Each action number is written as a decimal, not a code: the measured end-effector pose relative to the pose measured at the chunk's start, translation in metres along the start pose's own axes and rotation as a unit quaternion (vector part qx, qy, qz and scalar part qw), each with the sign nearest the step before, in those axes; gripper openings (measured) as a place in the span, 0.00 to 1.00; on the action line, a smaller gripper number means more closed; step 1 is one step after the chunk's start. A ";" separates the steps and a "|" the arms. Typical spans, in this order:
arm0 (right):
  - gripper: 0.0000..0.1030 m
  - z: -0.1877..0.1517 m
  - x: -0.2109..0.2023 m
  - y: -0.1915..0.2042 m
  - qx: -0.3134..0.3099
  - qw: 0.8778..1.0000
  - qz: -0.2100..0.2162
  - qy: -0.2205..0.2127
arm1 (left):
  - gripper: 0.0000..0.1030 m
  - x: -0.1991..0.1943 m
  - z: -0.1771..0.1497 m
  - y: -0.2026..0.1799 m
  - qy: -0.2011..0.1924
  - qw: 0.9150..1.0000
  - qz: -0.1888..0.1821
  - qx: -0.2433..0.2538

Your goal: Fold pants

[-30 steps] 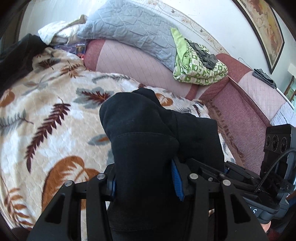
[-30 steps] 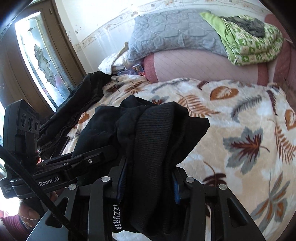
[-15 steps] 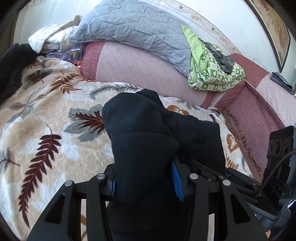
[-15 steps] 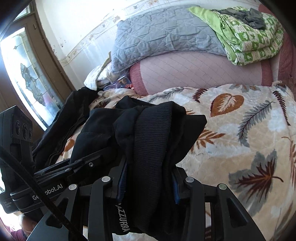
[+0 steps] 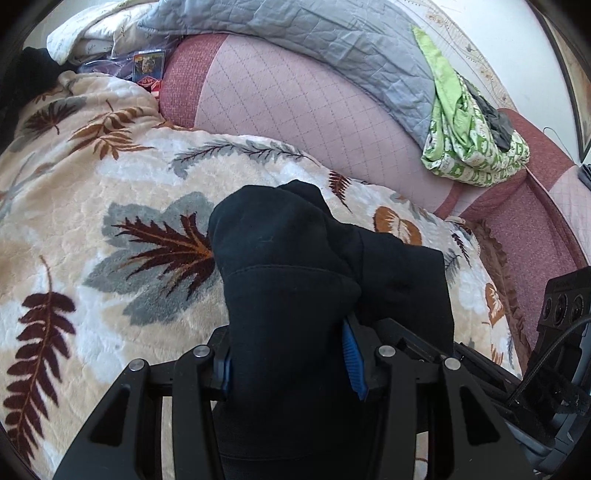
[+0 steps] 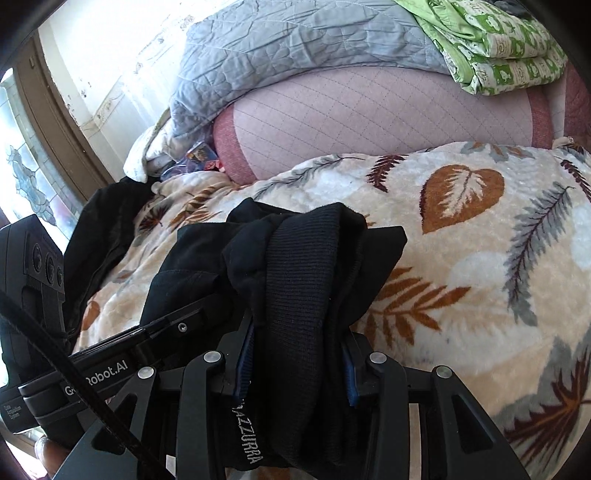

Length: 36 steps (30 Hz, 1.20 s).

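Note:
The black pants (image 5: 288, 266) are bunched between both grippers, held above a cream blanket with a leaf print (image 5: 92, 221). My left gripper (image 5: 290, 354) is shut on a thick fold of the pants, which hides the fingertips. My right gripper (image 6: 295, 354) is shut on the ribbed waistband end of the pants (image 6: 299, 273). The two grippers sit close side by side; the right one shows at the right edge of the left wrist view (image 5: 535, 387), and the left one shows at the left of the right wrist view (image 6: 110, 369).
A pink quilted backrest (image 5: 295, 103) runs along the far side, with a grey quilt (image 5: 314, 33) and a folded green patterned cloth (image 5: 469, 144) on top. Dark clothing (image 6: 107, 229) lies at the blanket's left end near a window (image 6: 22, 177).
Both grippers have moved forward over the blanket toward the backrest with the pants still held. The backrest and quilt look nearer now.

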State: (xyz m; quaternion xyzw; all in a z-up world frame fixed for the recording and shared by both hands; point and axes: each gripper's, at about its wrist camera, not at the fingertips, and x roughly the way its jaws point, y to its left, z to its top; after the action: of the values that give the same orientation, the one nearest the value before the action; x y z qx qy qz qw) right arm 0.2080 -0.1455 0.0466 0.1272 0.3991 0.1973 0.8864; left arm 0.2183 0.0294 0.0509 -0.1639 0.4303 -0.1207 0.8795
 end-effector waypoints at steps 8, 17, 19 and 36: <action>0.68 -0.003 0.028 -0.026 0.009 0.998 -0.055 0.022 | 0.65 0.021 -0.004 0.025 0.029 0.999 -0.007 -0.028; 0.72 0.002 -0.021 -0.037 0.038 0.995 -0.057 -0.068 | 0.65 -0.016 0.001 0.031 -0.012 0.998 -0.011 -0.061; 0.72 0.003 -0.024 -0.030 0.025 0.995 -0.061 -0.076 | 0.67 -0.016 0.000 0.024 -0.015 0.999 0.009 -0.045; 0.76 -0.044 -0.115 -0.025 0.040 0.985 -0.139 -0.096 | 0.77 -0.096 -0.036 -0.030 -0.069 0.997 0.024 0.024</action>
State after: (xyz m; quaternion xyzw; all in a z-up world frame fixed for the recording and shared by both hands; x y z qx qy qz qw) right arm 0.1114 -0.2163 0.0840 0.1238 0.3335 0.0429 0.9336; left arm 0.1298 0.0291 0.1110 -0.1402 0.3694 -0.0979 0.9134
